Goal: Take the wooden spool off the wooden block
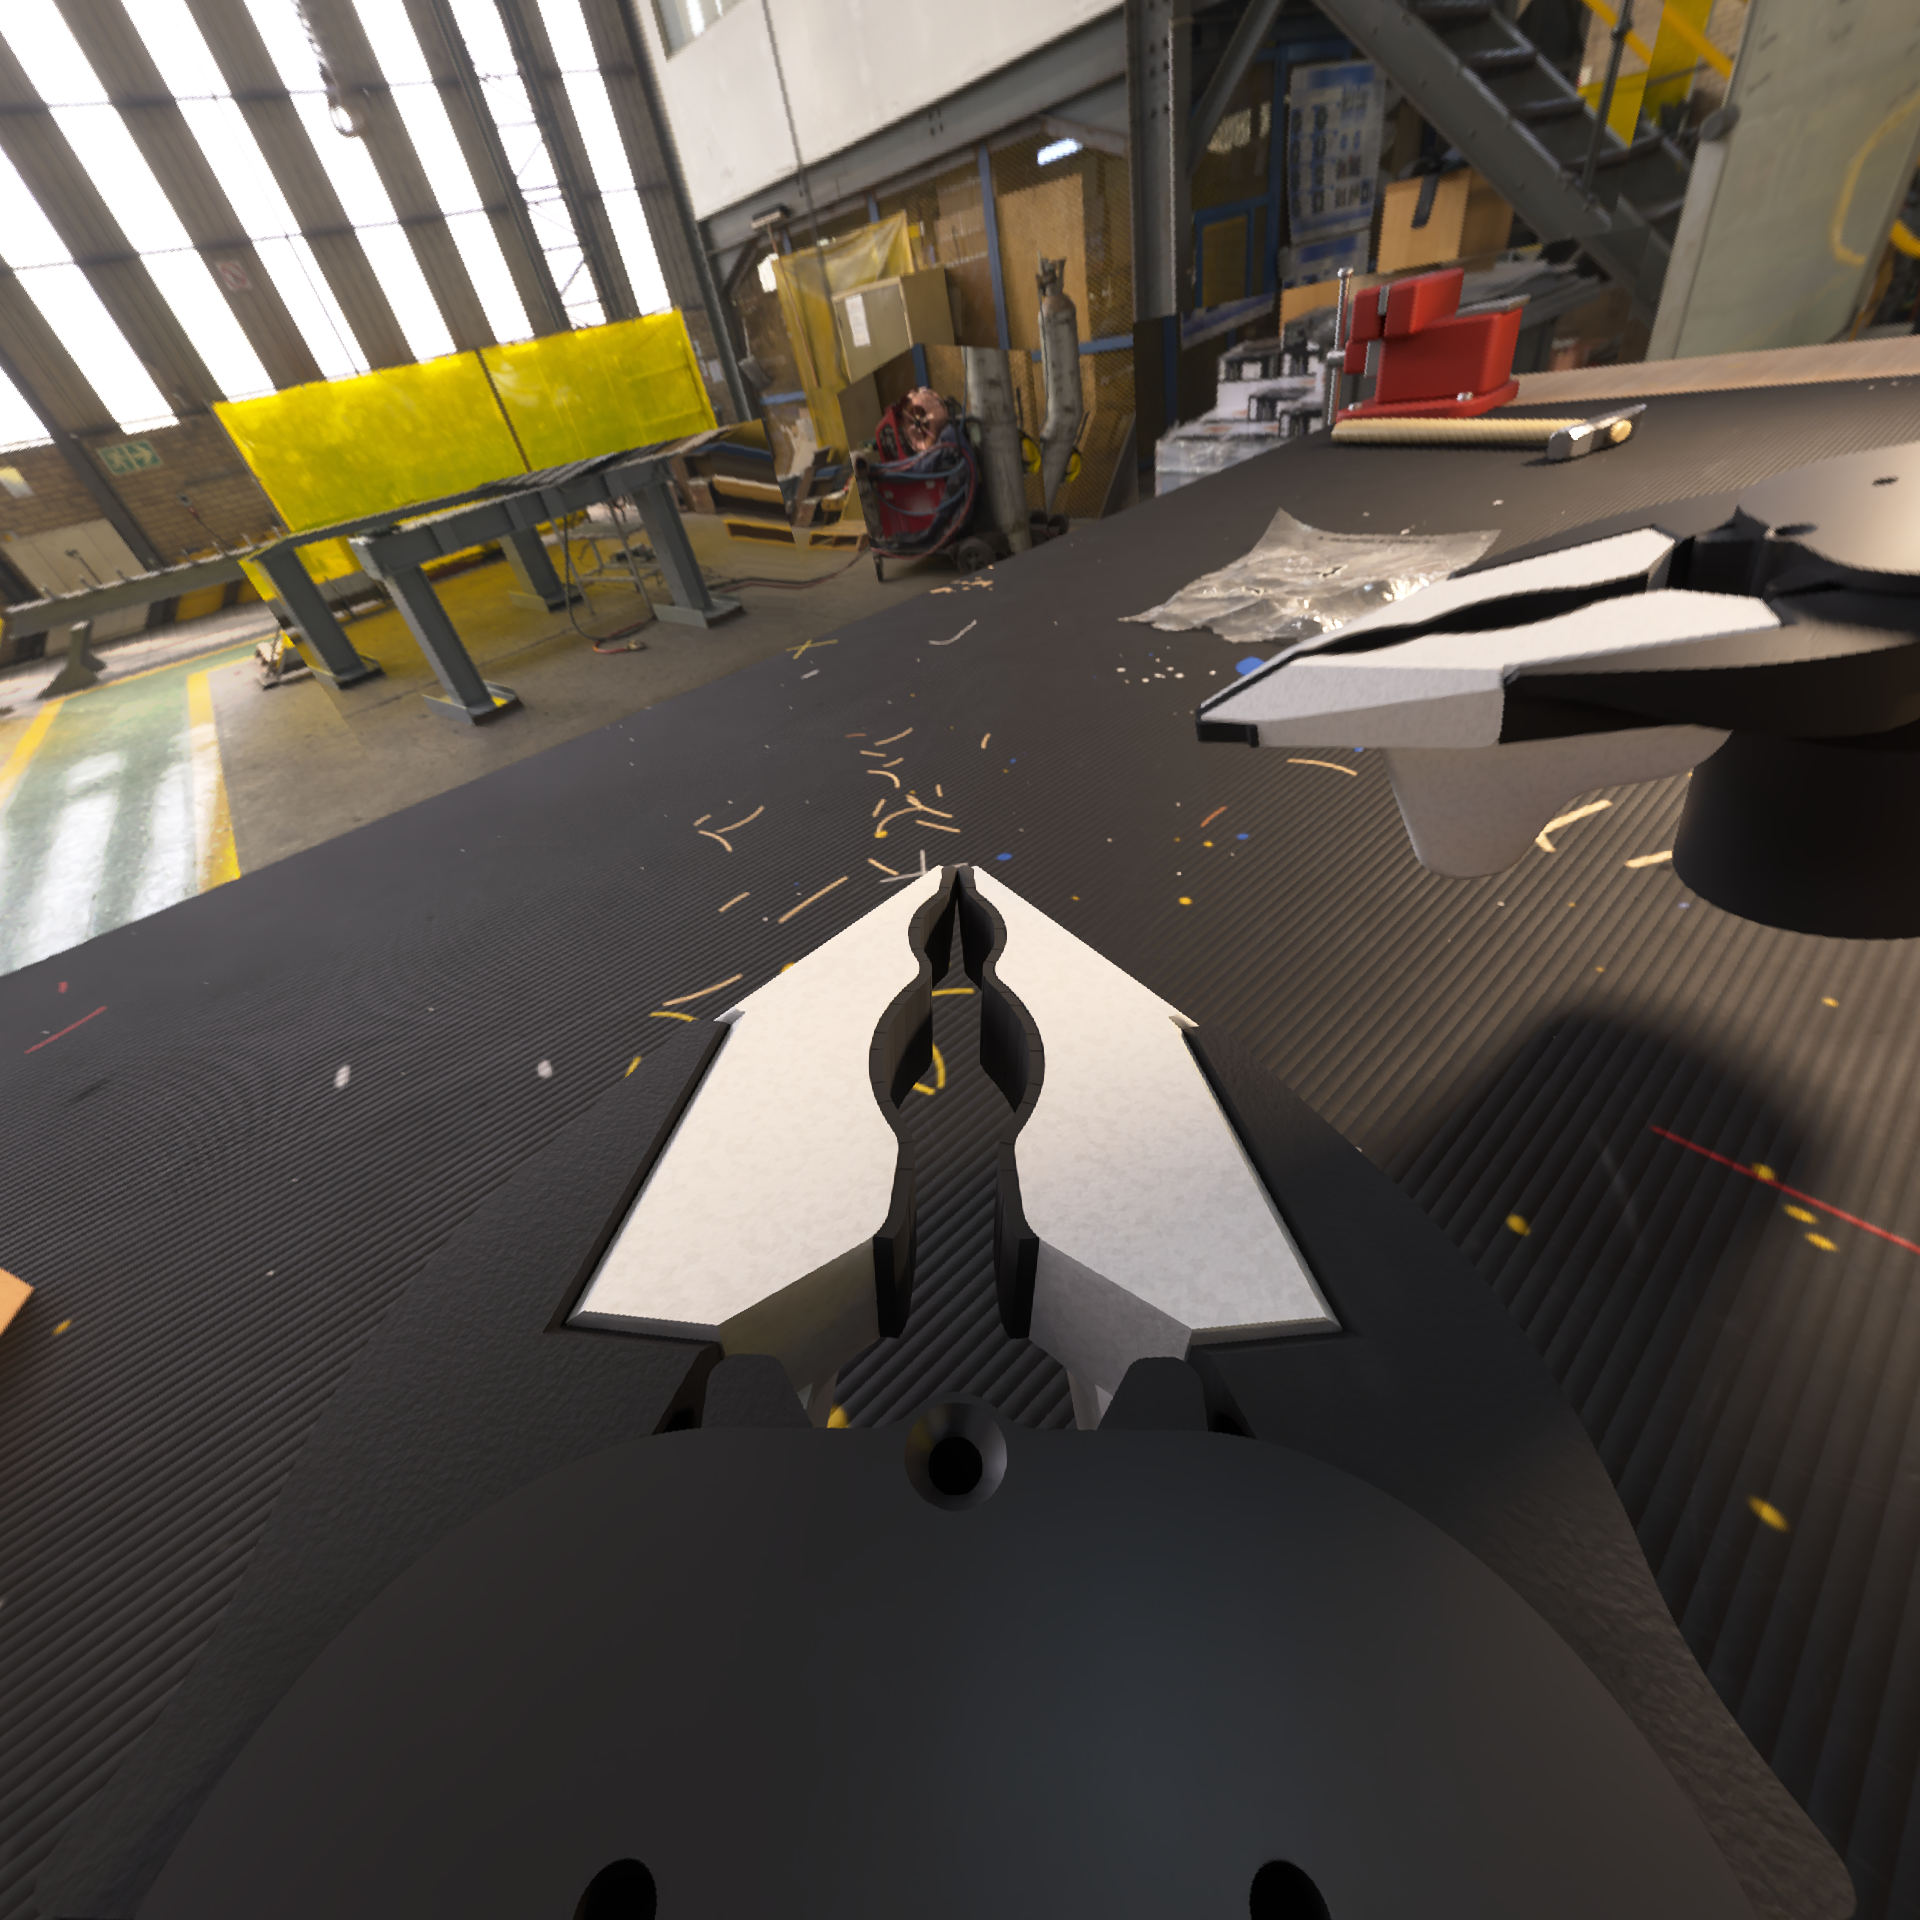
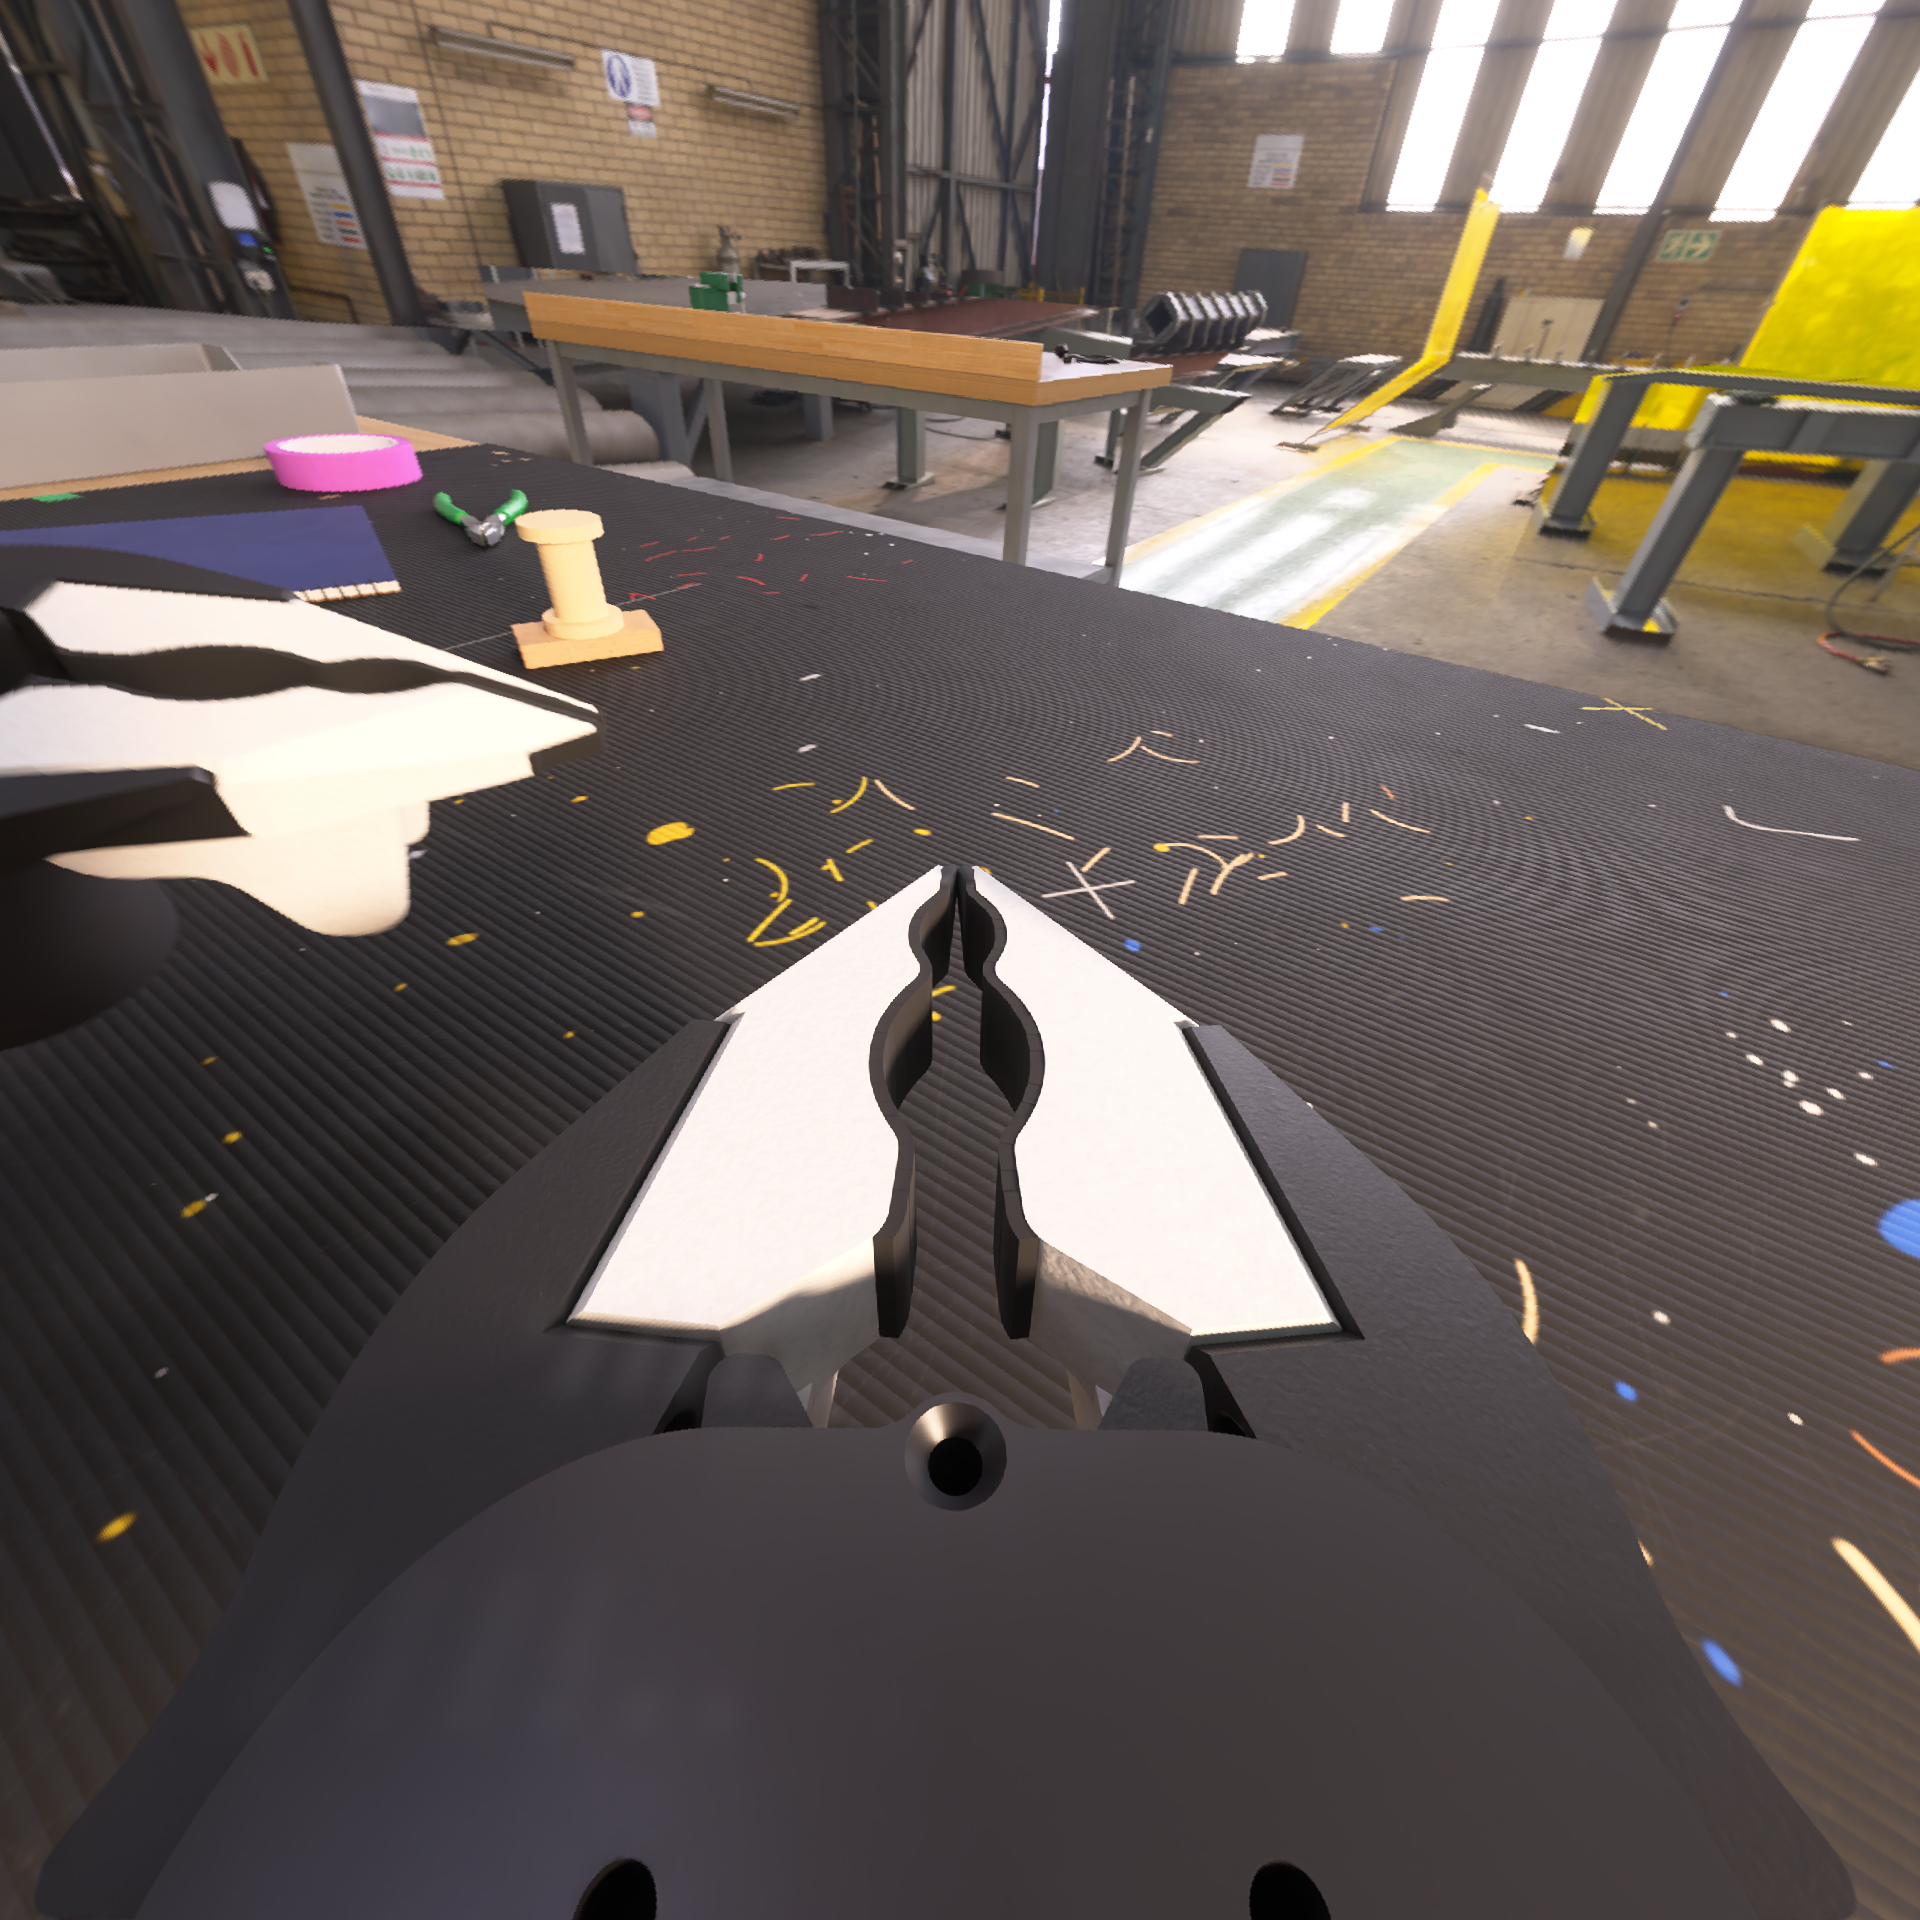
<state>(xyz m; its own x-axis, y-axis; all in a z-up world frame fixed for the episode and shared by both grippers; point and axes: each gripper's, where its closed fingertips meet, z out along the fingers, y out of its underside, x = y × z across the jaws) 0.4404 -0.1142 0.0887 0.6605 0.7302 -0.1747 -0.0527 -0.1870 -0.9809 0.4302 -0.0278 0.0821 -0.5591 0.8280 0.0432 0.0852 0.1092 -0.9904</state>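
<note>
A pale wooden spool [image 2: 569, 571] stands upright on a flat wooden block [image 2: 608, 642] on the black ribbed mat, at the far left of the right wrist view. My right gripper [image 2: 957, 873] is shut and empty, well to the right of and nearer than the spool. My left gripper [image 1: 957, 871] is shut and empty over bare mat. The left gripper also shows in the right wrist view [image 2: 582, 727], between me and the spool. The right gripper shows at the right of the left wrist view [image 1: 1210, 719]. The spool and block are out of the left wrist view.
A pink tape roll [image 2: 343, 461], green-handled pliers [image 2: 483, 517] and a dark blue board [image 2: 218, 545] lie behind the spool. In the left wrist view a red vise [image 1: 1429, 343], a hammer [image 1: 1486, 431] and a clear plastic bag [image 1: 1309, 577] lie at the far right. The mat edge [image 2: 1351, 644] drops off ahead.
</note>
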